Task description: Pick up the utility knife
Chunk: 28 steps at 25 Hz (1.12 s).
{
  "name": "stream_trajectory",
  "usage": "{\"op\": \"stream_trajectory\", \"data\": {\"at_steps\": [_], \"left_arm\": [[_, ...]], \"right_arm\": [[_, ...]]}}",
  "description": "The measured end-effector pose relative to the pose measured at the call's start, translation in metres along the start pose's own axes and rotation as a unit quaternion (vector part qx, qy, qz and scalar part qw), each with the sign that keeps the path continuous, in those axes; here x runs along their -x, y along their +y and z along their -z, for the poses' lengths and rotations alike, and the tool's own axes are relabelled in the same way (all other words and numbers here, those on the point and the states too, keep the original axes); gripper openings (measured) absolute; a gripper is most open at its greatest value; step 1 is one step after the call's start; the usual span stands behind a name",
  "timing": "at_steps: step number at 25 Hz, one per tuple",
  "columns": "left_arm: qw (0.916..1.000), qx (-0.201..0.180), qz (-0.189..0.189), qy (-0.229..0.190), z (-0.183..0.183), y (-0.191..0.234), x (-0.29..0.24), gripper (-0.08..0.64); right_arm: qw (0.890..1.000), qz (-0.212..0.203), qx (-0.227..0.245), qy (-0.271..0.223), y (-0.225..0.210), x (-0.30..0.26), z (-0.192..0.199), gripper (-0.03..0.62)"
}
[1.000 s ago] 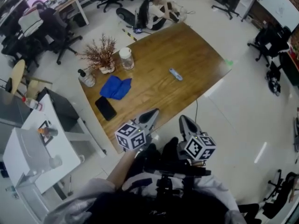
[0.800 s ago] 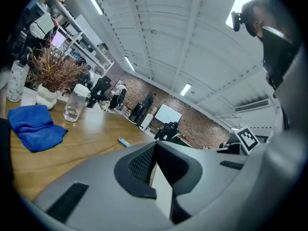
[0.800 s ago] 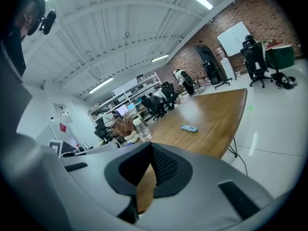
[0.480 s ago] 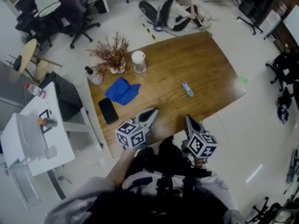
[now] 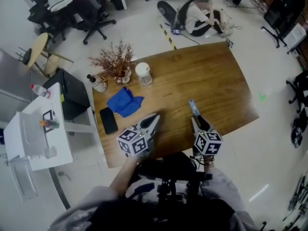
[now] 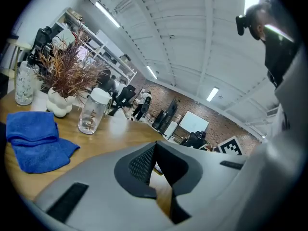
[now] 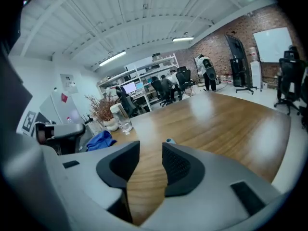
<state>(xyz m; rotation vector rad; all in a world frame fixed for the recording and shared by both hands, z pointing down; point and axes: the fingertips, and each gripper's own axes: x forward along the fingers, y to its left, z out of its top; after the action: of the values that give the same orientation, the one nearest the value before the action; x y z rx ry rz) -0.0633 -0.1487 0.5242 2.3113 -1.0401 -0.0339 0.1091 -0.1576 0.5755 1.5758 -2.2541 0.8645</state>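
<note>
Approach step here, nothing picked up yet. The slim light-blue utility knife [image 5: 193, 106] lies flat on the brown wooden table [image 5: 221, 76], toward the near right part, well right of the crumpled blue cloth [image 5: 124, 101]. The right gripper [image 5: 198, 122] hangs just on the near side of it. Its jaws have just been opening and stand apart with only bare wood between them. The knife's end peeks out just beyond them. The left gripper [image 5: 153, 120] sits off to the left, jaws together, holding nothing. Next move, I reckon: push the right one farther and lower so the pads straddle the handle, then squeeze. It's thin, so going in low matters.
</note>
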Motion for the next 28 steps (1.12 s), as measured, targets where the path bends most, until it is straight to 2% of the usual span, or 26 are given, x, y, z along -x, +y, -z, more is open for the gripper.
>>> {"op": "stream_trajectory", "data": {"at_steps": [4, 7, 10, 14, 16, 20, 24, 28], "left_arm": [[0.9996, 0.005, -0.028, -0.006, -0.005, 0.01, -0.003, 0.005], [0.9987, 0.009, -0.05, -0.008, -0.006, 0.018, -0.002, 0.005], [0.9977, 0.012, -0.065, -0.011, -0.007, 0.022, -0.002, 0.005], [0.997, 0.013, -0.075, -0.013, -0.009, 0.025, -0.003, 0.005], [0.9967, 0.011, -0.079, -0.014, -0.01, 0.027, -0.003, 0.005], [0.9963, 0.008, -0.084, -0.017, -0.011, 0.032, -0.002, 0.005], [0.9965, 0.003, -0.082, -0.017, -0.012, 0.034, -0.006, 0.005], [0.9975, -0.005, -0.069, -0.015, -0.016, 0.029, -0.012, 0.005]], "right_arm": [[0.999, 0.009, 0.043, 0.023, -0.025, -0.034, -0.001, 0.198], [0.995, 0.005, 0.071, 0.065, -0.037, -0.063, 0.009, 0.209], [0.991, 0.0, 0.08, 0.107, -0.045, -0.085, 0.024, 0.209], [0.987, 0.004, 0.088, 0.136, -0.054, -0.101, 0.037, 0.209], [0.984, 0.016, 0.111, 0.139, -0.057, -0.105, 0.037, 0.206], [0.975, 0.033, 0.168, 0.14, -0.055, -0.105, 0.038, 0.156], [0.978, 0.029, 0.143, 0.152, -0.052, -0.106, 0.034, 0.153], [0.989, 0.028, 0.052, 0.134, -0.055, -0.1, 0.032, 0.152]]}}
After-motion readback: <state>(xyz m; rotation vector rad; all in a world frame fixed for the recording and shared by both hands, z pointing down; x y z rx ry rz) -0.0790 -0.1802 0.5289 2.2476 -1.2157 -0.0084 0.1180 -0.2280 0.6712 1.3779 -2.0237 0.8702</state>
